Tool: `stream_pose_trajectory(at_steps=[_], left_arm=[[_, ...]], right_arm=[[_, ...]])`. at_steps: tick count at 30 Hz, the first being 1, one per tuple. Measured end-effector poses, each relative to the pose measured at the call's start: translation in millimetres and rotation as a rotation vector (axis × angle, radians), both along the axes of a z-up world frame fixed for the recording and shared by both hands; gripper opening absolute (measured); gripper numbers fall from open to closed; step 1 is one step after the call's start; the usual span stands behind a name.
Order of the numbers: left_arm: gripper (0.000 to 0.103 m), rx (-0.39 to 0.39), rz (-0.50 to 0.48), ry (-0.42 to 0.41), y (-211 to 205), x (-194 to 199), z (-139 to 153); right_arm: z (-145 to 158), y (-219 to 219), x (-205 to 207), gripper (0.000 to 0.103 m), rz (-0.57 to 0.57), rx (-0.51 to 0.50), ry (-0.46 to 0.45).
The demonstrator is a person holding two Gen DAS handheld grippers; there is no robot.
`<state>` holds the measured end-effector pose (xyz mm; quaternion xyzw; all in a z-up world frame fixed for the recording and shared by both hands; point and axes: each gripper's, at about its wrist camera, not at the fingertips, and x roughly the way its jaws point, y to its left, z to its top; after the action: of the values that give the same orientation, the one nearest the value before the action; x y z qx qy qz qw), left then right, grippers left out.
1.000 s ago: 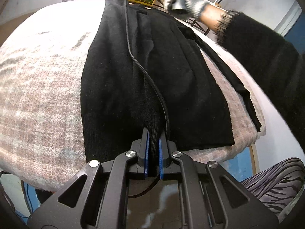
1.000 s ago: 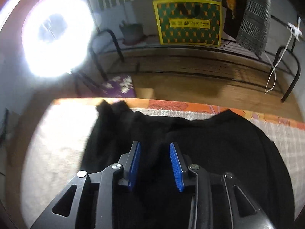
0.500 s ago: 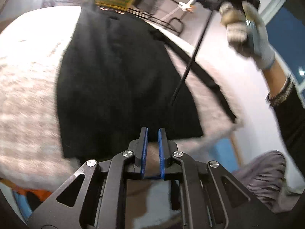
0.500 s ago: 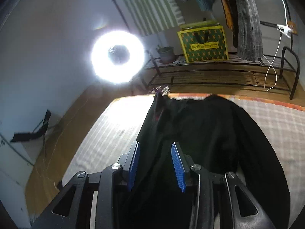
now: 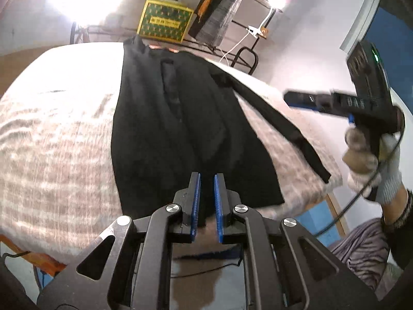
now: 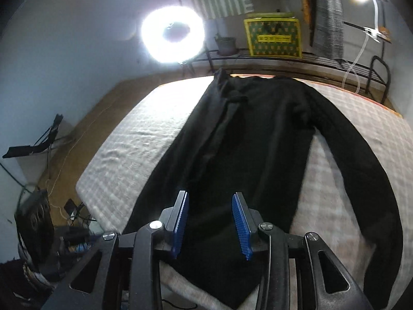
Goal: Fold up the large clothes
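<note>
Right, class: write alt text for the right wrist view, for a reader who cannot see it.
A black long-sleeved garment lies lengthwise on a pale checked bed, one sleeve stretched out at the right. The right gripper is above its near hem, blue pads apart and empty. Behind, a ring light glares beside a yellow-green bag.

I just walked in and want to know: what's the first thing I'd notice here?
A long black knit garment lies stretched along the pale checked bed cover, one sleeve trailing to the right. Behind the bed's far left corner a round ring light glares, with a yellow-and-green patterned bag on the rack beside it.
</note>
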<state>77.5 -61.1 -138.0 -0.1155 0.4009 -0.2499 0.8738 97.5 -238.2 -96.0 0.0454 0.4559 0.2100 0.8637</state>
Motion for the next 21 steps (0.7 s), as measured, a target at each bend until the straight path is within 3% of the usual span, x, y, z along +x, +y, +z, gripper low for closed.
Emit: stream_pose_trajectory(at_steps=[6, 11, 16, 21], left_arm=[[0.008, 0.048, -0.037, -0.021, -31, 6, 2], [0.019, 0.085, -0.080, -0.005, -60, 13, 0], [0.035, 0.091, -0.108, -0.001, -83, 16, 1], [0.035, 0.103, -0.152, -0.010, -110, 18, 2]], right_arm=[[3, -54, -28, 0.051, -0.153, -0.005, -0.059], [-3, -116, -52, 0.055, -0.319, -0.079, -0.099], [-15, -189, -65, 0.059, -0.477, -0.109, -0.032], [-38, -258, -81, 0.060, -0.617, -0.070, 0.051]])
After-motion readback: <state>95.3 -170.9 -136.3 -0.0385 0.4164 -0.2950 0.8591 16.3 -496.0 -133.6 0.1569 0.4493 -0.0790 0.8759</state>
